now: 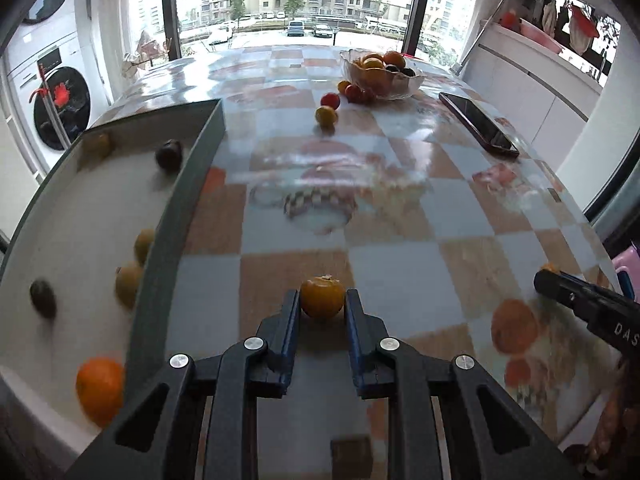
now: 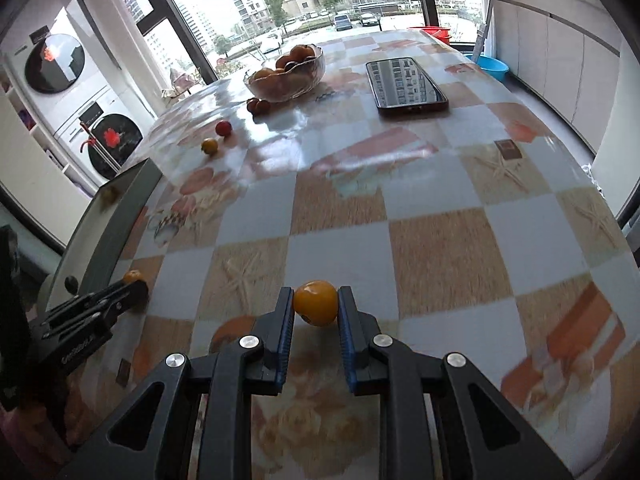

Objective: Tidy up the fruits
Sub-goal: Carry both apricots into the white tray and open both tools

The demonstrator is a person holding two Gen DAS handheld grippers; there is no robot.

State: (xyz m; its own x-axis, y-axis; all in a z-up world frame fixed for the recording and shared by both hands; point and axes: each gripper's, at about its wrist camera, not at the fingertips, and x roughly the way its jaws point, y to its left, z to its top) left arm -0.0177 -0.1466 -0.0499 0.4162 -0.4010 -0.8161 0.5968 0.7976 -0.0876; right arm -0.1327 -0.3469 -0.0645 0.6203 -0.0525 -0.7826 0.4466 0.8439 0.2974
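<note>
My left gripper (image 1: pixel 322 300) is shut on a small yellow-orange fruit (image 1: pixel 322 295), just right of the grey-rimmed white tray (image 1: pixel 160 248). The tray holds an orange (image 1: pixel 99 390), yellow-green fruits (image 1: pixel 129 282) and dark plums (image 1: pixel 169 154). My right gripper (image 2: pixel 316 304) is shut on another yellow-orange fruit (image 2: pixel 315 302) above the table's near part. A glass bowl (image 1: pixel 408 86) of fruit stands at the far side, with loose red (image 1: pixel 330 100) and yellow (image 1: pixel 325 115) fruits beside it. In the right wrist view the left gripper (image 2: pixel 132 286) shows at left beside the tray (image 2: pixel 120 208).
A black phone (image 1: pixel 478 124) lies right of the bowl, also in the right wrist view (image 2: pixel 406 82). The table has a glossy checkered cloth (image 2: pixel 432 248). Washing machines (image 1: pixel 52 104) stand left, white cabinets (image 2: pixel 560 48) right, windows behind.
</note>
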